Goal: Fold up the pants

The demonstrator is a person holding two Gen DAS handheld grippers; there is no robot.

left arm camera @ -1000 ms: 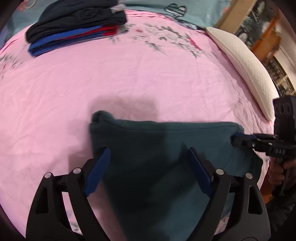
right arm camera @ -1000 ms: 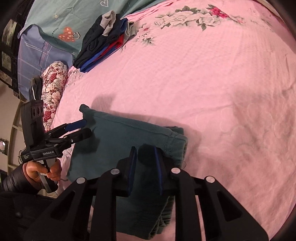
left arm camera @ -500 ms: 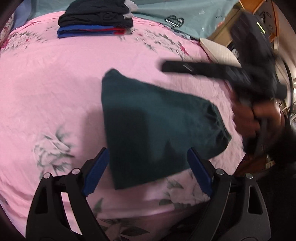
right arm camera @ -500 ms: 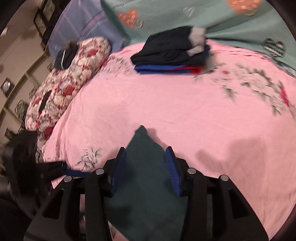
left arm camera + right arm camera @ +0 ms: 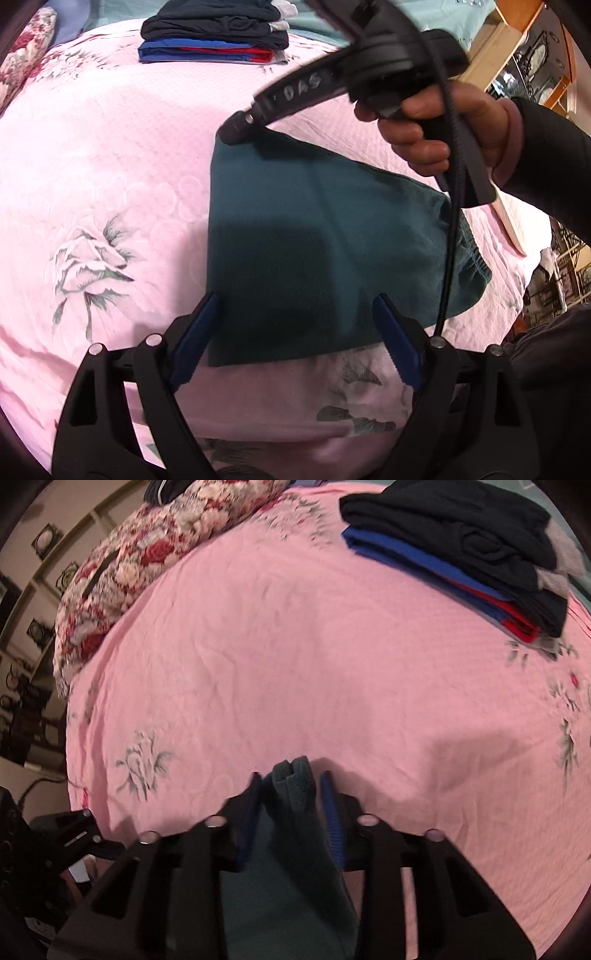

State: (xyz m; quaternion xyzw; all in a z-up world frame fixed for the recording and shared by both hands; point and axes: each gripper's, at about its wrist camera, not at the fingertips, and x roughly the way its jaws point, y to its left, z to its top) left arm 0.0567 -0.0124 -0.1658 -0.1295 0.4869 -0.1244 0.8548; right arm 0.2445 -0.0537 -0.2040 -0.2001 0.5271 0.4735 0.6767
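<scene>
The right gripper has just been closing and now pinches the far corner of the teal pants, which have been turned on the pink bed since a second ago. The left gripper stands open over their near edge. Its neighbour's arm reads "DAS".

Pink bed — pants, clothes stack

Right gripper now closing on pants corner.
</scene>
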